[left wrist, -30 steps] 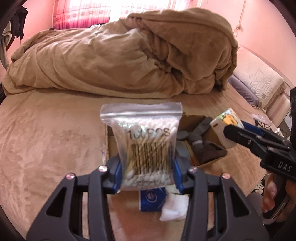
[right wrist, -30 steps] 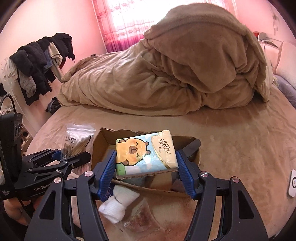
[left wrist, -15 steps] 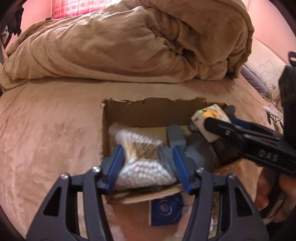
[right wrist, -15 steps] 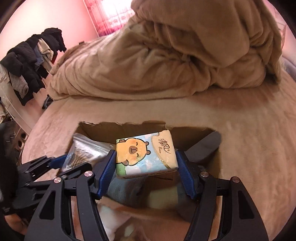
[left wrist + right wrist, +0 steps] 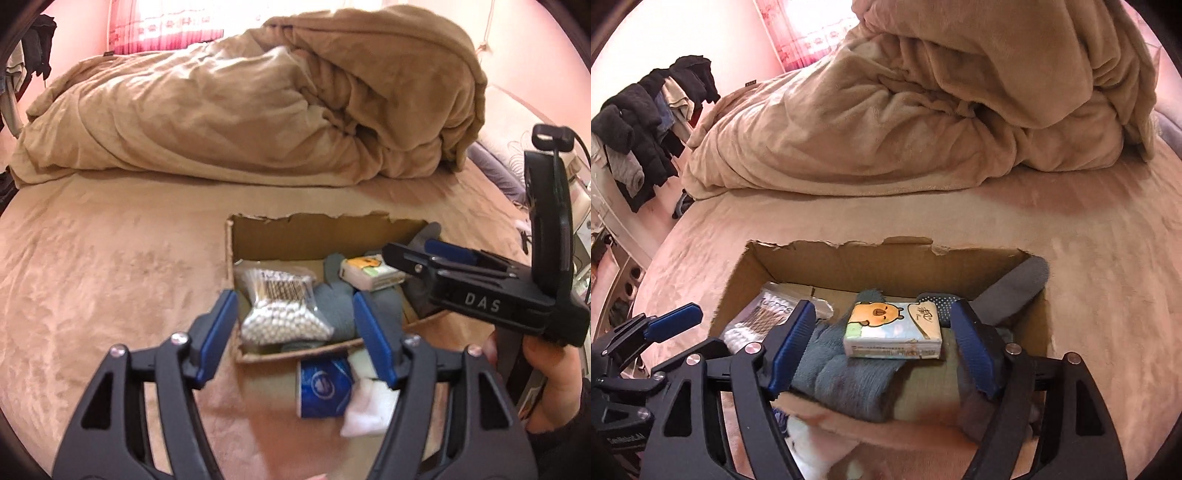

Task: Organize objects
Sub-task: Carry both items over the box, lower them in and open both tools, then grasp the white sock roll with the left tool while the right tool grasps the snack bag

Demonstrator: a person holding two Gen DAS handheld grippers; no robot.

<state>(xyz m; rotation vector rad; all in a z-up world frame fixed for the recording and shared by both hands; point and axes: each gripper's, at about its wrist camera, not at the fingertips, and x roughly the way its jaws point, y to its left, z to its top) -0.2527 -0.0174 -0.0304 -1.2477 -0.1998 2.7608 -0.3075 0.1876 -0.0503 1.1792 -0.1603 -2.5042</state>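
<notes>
A torn cardboard box [image 5: 871, 258] on the bed [image 5: 92, 258] holds a cotton swab bag [image 5: 282, 310], tissue pack [image 5: 894, 326] and grey socks [image 5: 846, 373]; both the left claw [image 5: 295, 332] and right claw [image 5: 882, 350] gape wide, empty.

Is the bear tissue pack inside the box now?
Yes. The tissue pack lies on gray socks inside the cardboard box, with the right gripper open around it.
</notes>
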